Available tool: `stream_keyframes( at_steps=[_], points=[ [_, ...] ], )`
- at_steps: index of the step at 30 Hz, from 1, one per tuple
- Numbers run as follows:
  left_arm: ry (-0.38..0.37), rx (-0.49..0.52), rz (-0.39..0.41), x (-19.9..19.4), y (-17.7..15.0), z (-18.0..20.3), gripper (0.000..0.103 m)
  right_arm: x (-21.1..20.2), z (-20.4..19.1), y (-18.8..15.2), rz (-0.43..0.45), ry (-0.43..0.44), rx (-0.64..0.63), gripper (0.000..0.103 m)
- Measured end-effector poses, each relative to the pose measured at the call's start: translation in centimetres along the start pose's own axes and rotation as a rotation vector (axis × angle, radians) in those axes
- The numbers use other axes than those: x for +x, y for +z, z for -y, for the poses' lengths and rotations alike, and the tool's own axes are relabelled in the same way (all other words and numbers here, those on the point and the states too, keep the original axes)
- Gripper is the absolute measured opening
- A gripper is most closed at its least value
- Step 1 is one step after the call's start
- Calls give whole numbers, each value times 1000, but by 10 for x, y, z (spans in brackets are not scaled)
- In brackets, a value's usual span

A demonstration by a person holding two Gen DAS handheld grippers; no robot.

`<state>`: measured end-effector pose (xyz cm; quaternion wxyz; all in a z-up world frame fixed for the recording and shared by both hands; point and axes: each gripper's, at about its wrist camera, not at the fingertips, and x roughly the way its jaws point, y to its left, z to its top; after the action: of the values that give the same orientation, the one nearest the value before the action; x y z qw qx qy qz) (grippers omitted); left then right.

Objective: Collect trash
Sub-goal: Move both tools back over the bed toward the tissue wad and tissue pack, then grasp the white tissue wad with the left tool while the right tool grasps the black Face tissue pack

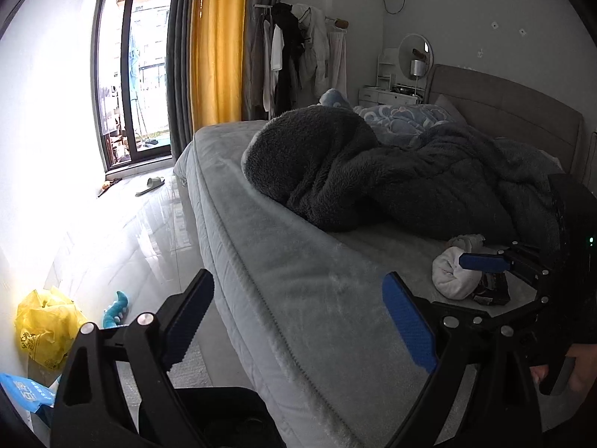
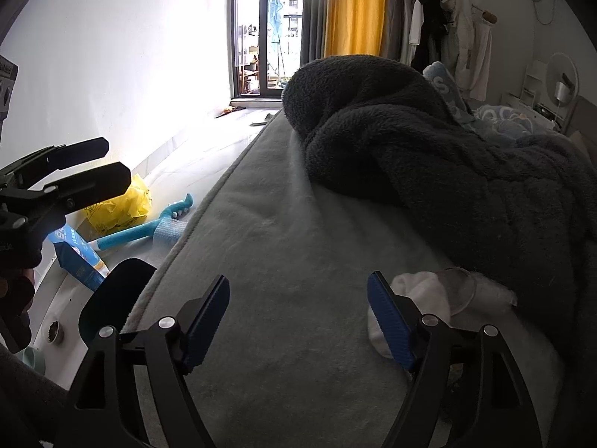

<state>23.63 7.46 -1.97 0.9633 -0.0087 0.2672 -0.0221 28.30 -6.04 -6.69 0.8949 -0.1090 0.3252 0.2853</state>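
Only the left wrist view shows the dark wrapper, lying on the bed against the white cloth, with the right gripper reaching in from the right so that its blue finger lies across the cloth's top. The right wrist view hides that wrapper; instead it shows a clear plastic lid resting on the cloth, just beyond the right finger. It also shows more floor litter to the left of the jaws: a blue carton, a yellow bag and a teal toy, with the left gripper hovering in front of the bag.

Left gripper: jaws spread wide, holding nothing, with the bed's edge running between them. In its own view the bag and the toy sit left of the left finger.

Right gripper: jaws likewise released and wide apart, gripping nothing. Bare bed cover fills the gap, and the right fingertip overlaps the cloth's near edge; whether it touches, I cannot tell.

The cloth is a crumpled white bundle tucked against the grey blanket. The wrapper looks crinkled and dark, its print too small to read.
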Motion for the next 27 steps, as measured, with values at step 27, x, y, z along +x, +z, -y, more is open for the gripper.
stream_keyframes(
  at_steps=[27],
  points=[
    [-252,41,-153,61,-2,85,93,-12,109,-50,-81,41,-68,86]
  ],
)
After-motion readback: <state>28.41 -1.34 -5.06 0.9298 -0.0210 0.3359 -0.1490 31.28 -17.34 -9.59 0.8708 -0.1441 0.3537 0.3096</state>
